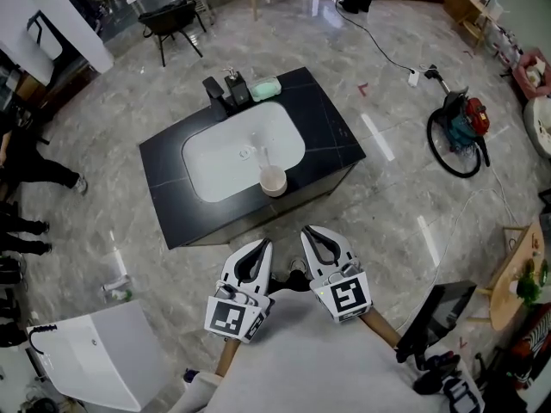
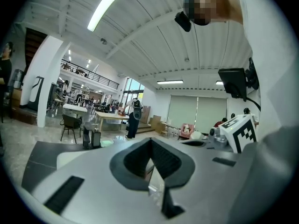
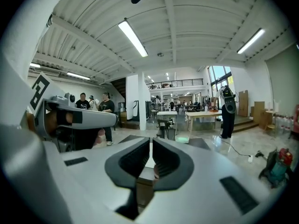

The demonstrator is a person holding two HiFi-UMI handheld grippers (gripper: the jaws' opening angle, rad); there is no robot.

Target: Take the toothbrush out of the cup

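Grey marble floor [image 1: 405, 188] lies open around my left tongs [image 1: 263, 246] and right tongs [image 1: 308, 232], both shut and empty, short of the black counter [image 1: 164, 188], whose near edge bears the cup [image 1: 273, 181] with the toothbrush [image 1: 264, 157] upright, beside the white basin [image 1: 224, 166].

The floor [image 1: 405, 188] was glossy grey stone, streaked with reflections. The bench [image 1: 164, 192] had a smooth black top around a white satin basin [image 1: 219, 157]. The cup [image 1: 273, 181] looked pale and matt. The left claw [image 1: 265, 245] and right claw [image 1: 307, 231] were matt grey plastic.
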